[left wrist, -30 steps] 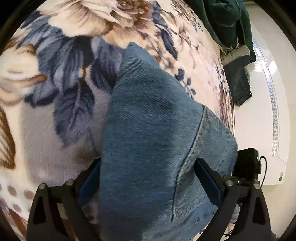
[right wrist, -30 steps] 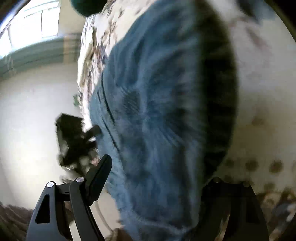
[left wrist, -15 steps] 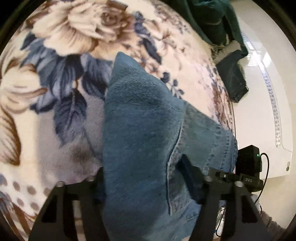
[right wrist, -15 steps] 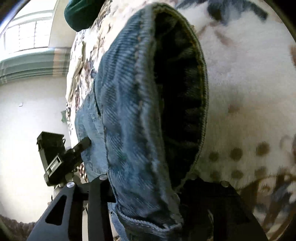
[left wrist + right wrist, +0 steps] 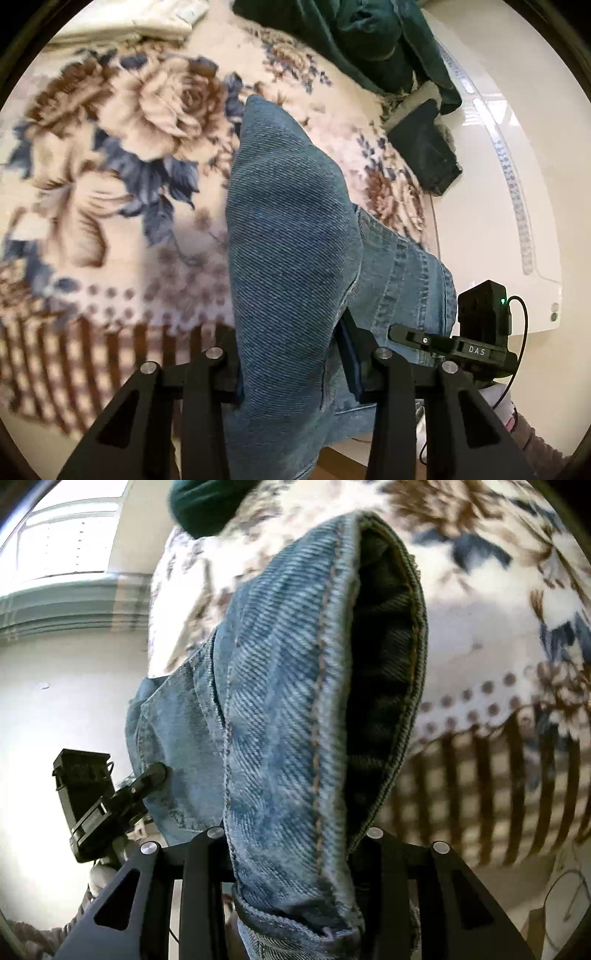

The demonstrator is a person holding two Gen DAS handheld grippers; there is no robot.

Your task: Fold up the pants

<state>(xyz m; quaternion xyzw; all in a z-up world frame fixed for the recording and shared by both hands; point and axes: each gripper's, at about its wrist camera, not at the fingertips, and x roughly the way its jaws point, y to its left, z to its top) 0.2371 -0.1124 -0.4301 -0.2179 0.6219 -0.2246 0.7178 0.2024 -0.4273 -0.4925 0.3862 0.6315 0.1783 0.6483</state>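
left gripper (image 5: 291, 354): clamped on jeans (image 5: 288, 229), folded denim.
right gripper (image 5: 291, 834): pinching the hem opening.
advice: carry both edges level toward twelve o'clock over the floral blanket (image 5: 122, 155).

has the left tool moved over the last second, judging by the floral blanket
Yes. The left tool, shut on the jeans, has pulled back toward the floral blanket's striped border, which wasn't visible earlier.

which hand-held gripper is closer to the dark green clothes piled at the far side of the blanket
Hard to call, probably neither. Both the left hand-held gripper and the right hand-held gripper are clamped on the jeans at the near edge, with the dark green clothes far across the floral blanket.
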